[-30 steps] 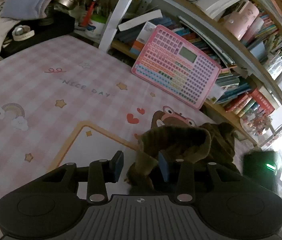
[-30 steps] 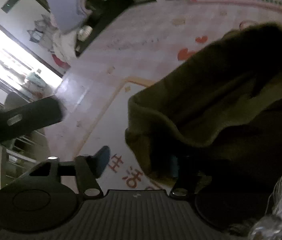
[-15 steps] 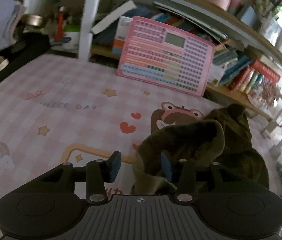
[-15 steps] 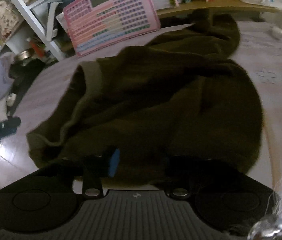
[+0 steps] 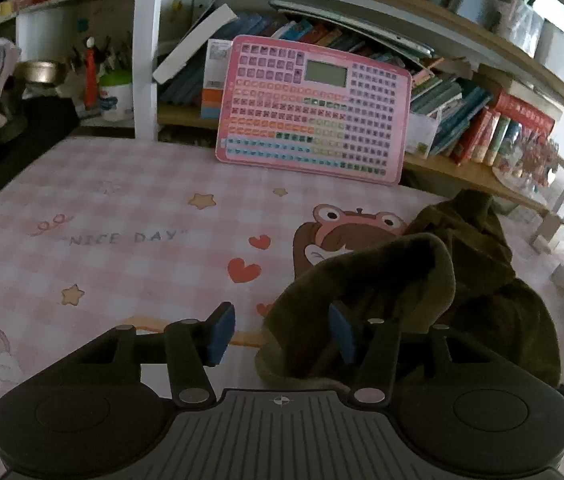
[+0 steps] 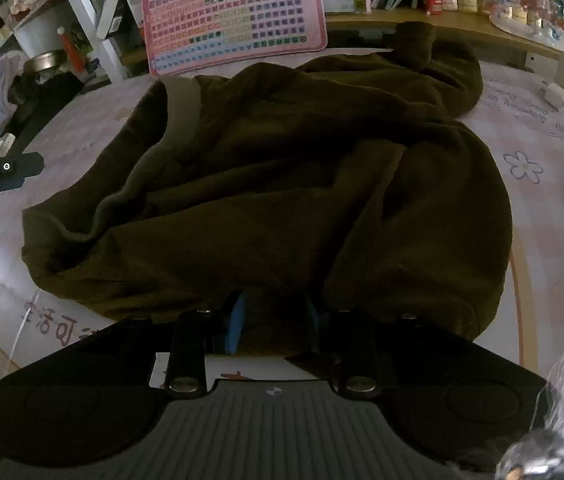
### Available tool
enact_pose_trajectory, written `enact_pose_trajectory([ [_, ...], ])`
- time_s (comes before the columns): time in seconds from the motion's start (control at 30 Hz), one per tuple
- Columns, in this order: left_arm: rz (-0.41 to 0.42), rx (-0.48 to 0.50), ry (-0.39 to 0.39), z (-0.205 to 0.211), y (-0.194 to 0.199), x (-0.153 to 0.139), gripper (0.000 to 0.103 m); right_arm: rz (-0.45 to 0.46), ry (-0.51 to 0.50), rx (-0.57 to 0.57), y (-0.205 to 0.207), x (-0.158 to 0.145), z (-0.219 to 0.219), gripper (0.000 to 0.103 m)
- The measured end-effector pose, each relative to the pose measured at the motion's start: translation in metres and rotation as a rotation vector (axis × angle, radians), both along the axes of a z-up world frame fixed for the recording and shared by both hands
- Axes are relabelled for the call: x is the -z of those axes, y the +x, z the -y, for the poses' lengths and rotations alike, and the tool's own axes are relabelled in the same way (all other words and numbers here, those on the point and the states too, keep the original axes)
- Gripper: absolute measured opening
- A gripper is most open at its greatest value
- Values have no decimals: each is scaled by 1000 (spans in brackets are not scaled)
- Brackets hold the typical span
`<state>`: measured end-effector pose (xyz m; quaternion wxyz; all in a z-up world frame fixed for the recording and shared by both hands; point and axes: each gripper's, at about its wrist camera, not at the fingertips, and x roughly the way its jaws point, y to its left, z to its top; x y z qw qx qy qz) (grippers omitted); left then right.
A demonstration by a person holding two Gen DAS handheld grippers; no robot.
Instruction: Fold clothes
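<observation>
- The folding has barely begun: the dark olive garment (image 6: 282, 184) lies in a rumpled heap on the pink checked desk (image 5: 121, 220), no clean fold showing anywhere.
- It looks thick and fleecy, with a ribbed hem turned up at one side and one part trailing toward the bookshelf (image 5: 482, 128).
- The left tool (image 5: 282, 330) has just been opening; its jaws stand wide, a fold of cloth draped over one pad, nothing pinched.
- The right tool (image 6: 275, 320) is drawn narrow at the near edge; cloth seems caught between the pads, though it is too dark there to be sure.
- Spreading flat and all folds remain.
</observation>
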<state>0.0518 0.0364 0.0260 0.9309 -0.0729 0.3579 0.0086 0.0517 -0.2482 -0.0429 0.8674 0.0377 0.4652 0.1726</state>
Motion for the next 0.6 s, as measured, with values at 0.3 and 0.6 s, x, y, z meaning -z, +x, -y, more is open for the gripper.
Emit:
enact_pose_trajectory([
  [0.3,26,25,39,9,0,-1,63,108,-34,14,-11,-19,1,32],
  [0.6,31,48,70,15,8,0,63,60,-49,169,-4,-11,34,32],
])
